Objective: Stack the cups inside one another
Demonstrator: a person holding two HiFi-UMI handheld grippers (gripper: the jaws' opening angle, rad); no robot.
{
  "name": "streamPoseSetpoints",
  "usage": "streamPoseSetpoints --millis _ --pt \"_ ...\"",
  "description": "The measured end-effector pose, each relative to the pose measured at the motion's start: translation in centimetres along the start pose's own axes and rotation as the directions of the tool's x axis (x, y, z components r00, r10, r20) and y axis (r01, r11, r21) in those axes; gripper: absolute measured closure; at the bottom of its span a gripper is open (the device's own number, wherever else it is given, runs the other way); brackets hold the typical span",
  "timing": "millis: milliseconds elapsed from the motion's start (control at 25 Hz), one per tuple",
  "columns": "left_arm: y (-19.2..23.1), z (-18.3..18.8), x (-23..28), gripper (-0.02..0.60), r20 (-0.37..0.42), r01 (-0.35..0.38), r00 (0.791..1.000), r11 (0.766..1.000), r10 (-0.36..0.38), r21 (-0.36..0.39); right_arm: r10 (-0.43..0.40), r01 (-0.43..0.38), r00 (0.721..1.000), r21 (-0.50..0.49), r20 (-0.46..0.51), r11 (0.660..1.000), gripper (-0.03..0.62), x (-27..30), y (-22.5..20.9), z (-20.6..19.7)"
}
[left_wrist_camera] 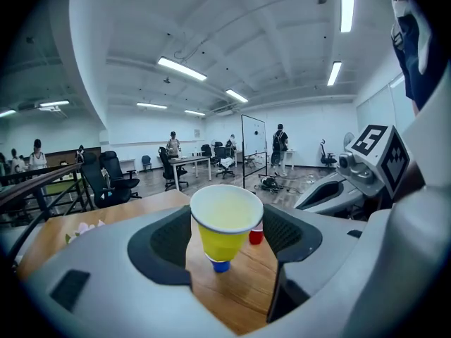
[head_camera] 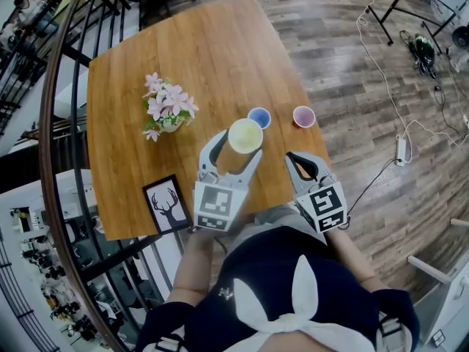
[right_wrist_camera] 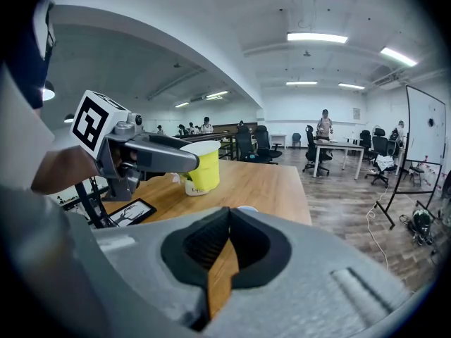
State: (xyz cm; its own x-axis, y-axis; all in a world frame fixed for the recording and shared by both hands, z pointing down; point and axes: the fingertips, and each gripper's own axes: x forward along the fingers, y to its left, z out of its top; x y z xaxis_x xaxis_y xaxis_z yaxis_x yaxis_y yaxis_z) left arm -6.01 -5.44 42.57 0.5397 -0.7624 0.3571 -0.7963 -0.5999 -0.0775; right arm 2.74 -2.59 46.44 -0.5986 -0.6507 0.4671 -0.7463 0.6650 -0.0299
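Note:
My left gripper [head_camera: 239, 149] is shut on a yellow cup [head_camera: 245, 136] and holds it upright above the wooden table [head_camera: 198, 57]. In the left gripper view the yellow cup [left_wrist_camera: 224, 225] sits between the pads, and a blue cup [left_wrist_camera: 221, 265] shows on the table right under it. The blue cup [head_camera: 259, 117] and a pink cup [head_camera: 304, 116] stand side by side near the table's right edge. My right gripper [head_camera: 299, 165] is shut and empty, hovering at the front right edge; in its own view the jaws [right_wrist_camera: 227, 239] meet on nothing.
A white vase of pink flowers [head_camera: 168, 108] stands left of the cups. A framed deer picture [head_camera: 167, 204] lies at the front left corner. A dark railing [head_camera: 62, 123] runs along the table's left side, and cables [head_camera: 399, 108] lie on the floor at right.

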Motion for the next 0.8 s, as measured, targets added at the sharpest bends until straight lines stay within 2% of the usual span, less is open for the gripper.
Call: streamPoseSetpoints --millis 800 --pt "2.2 2.4 5.4 0.250 0.034 0.081 0.996 0.995 -0.079 -0.054 -0.047 0.047 0.999 0.020 0.005 0.999 0.595 1.2 -2.9 0.9"
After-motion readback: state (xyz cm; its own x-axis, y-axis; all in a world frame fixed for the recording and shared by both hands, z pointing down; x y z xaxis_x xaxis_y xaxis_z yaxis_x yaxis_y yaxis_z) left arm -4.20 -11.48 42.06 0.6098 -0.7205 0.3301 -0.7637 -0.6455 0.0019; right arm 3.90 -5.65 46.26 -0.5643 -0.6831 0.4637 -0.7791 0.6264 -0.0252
